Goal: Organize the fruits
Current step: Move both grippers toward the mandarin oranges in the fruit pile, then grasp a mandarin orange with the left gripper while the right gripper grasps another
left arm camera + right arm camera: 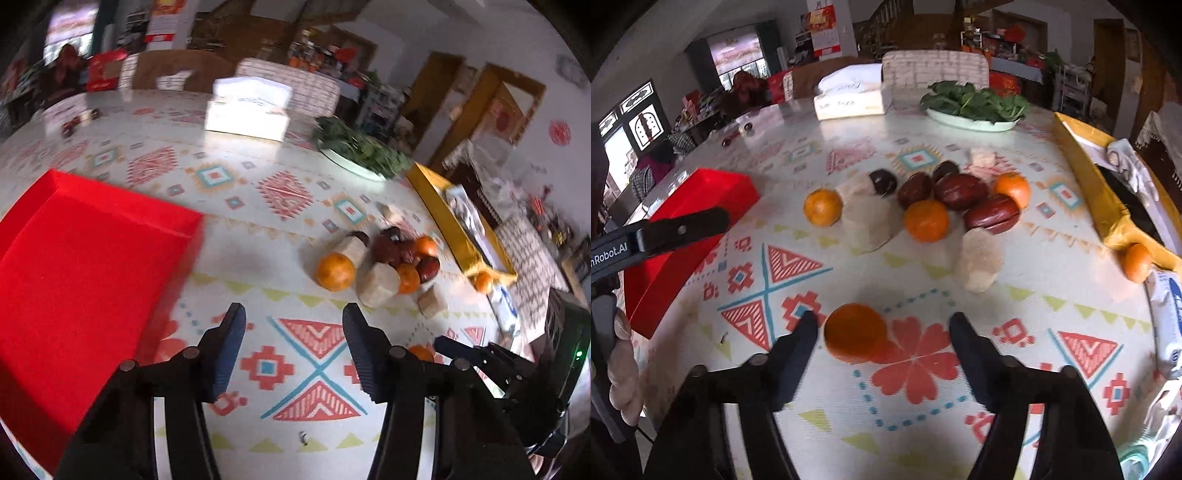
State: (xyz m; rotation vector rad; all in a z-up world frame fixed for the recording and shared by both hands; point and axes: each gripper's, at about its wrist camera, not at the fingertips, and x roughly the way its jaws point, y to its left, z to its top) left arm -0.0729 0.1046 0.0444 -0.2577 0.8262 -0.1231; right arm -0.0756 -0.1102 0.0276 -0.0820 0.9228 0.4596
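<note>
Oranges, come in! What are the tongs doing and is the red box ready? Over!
Left tongs open, empty. Right tongs open around a loose orange, not gripping. Red box empty, at left. Fruit pile waiting; nothing blocking.

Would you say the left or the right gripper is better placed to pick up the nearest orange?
Right, I'd judge: the nearest orange lies between the right gripper fingers, while the left gripper has only bare tablecloth between its fingers.

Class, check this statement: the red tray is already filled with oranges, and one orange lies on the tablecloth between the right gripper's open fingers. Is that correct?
Not quite. The red tray holds nothing that shows: the left wrist view sees only its bare red floor. The rest stands: in the right wrist view one orange lies on the tablecloth between the right gripper's open fingers, closer to the left one.
</note>
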